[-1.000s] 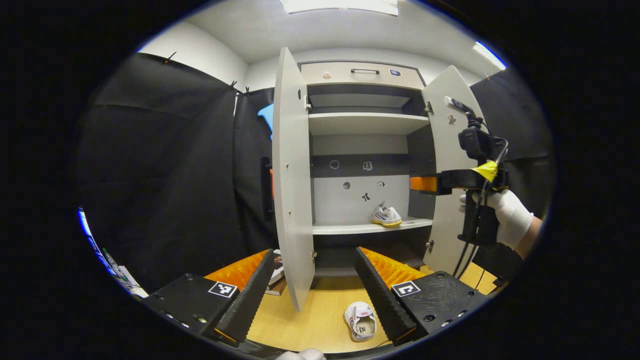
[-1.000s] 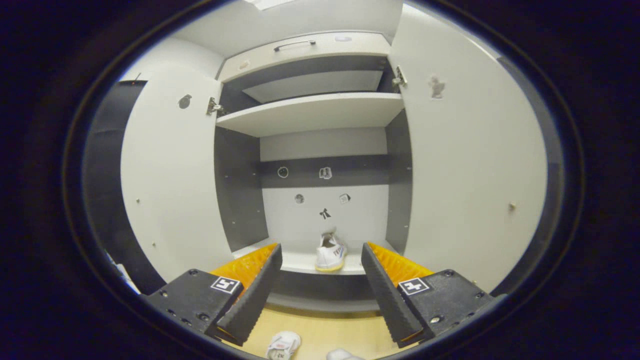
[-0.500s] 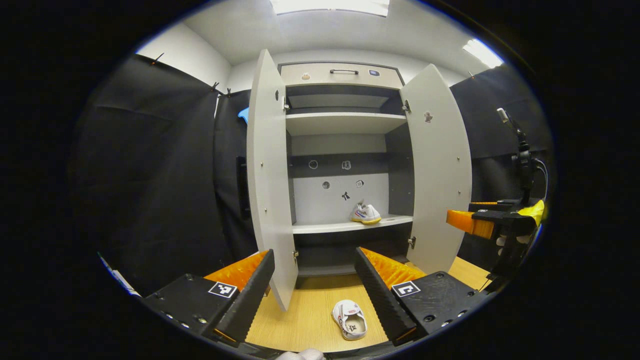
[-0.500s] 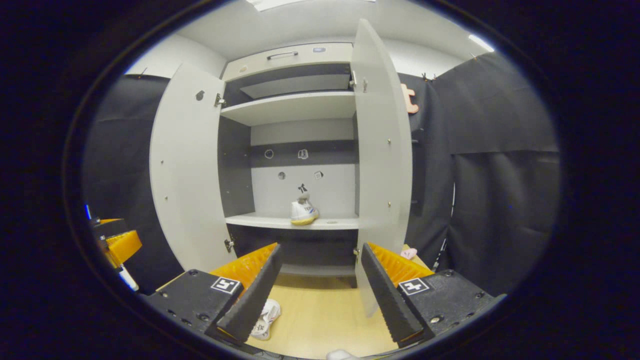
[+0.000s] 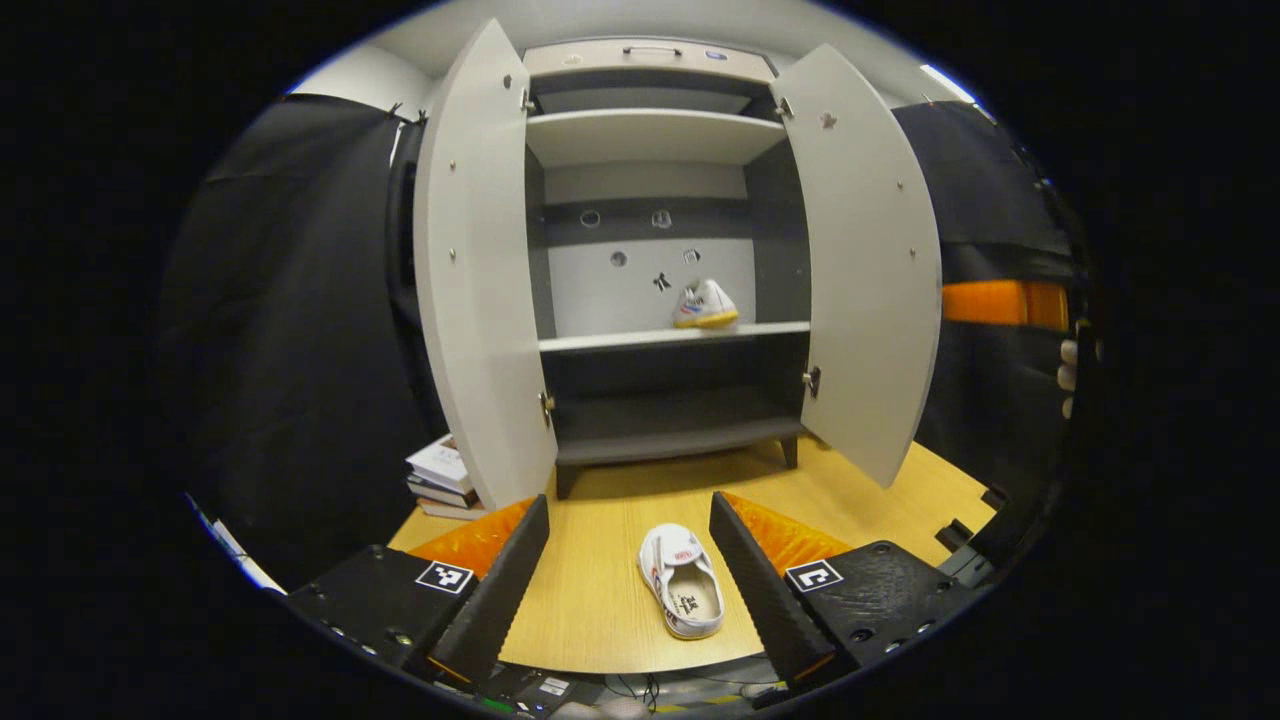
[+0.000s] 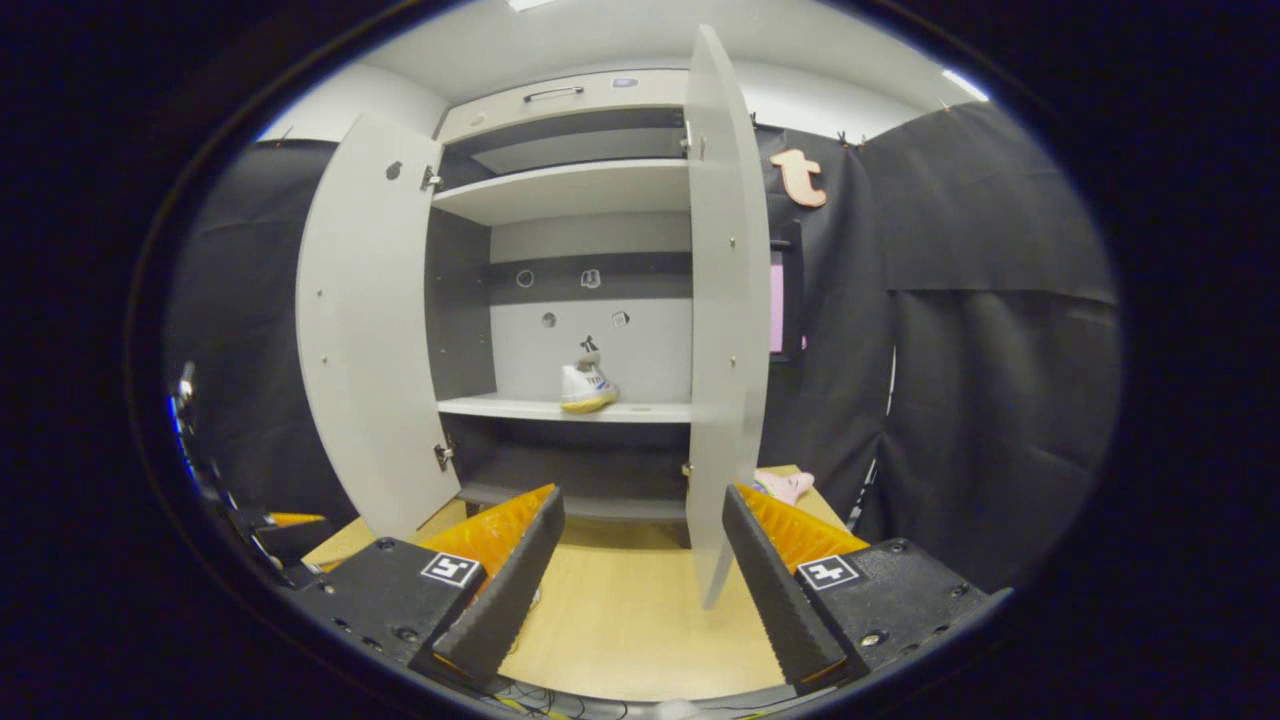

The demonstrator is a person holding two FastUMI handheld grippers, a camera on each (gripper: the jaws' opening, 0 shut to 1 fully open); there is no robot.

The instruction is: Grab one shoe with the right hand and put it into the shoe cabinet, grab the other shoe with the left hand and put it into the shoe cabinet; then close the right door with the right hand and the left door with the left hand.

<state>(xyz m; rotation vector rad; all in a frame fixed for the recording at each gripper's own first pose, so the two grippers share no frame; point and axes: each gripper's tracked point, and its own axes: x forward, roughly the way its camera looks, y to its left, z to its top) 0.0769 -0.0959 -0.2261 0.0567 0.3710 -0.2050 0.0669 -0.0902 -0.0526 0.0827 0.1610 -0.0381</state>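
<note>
one shoe on the shelf, one on the floor, both doors open

the cabinet (image 5: 650, 200) stands with both doors swung out. in the left gripper view the left door (image 5: 480, 270) and the right door (image 5: 865, 260) flank the open interior. one shoe (image 5: 706, 304) sits upright on the middle shelf (image 5: 620, 338), toward its right end, near the back panel. the second shoe (image 5: 683, 595) lies on the wood floor (image 5: 600, 590) in front of the cabinet, opening up.

the left gripper (image 5: 630, 575) hangs above the floor with its jaws wide and empty; the floor shoe shows between the two fingers, nearer the right finger, with no contact. a stack of books (image 5: 440, 478) lies on the floor beside the left door. at the right edge of this view, part of the other gripper and a gloved hand (image 5: 1068, 378) show.

in the right gripper view the right gripper (image 6: 643, 570) faces the cabinet (image 6: 560, 250) with its jaws wide and empty. the right door (image 6: 728, 300) stands edge-on ahead of it, the left door (image 6: 365, 330) to the left. the shelf shoe (image 6: 587, 388) rests on the shelf (image 6: 500, 406). a pink item (image 6: 785, 485) lies on the floor just right of the right door.
</note>
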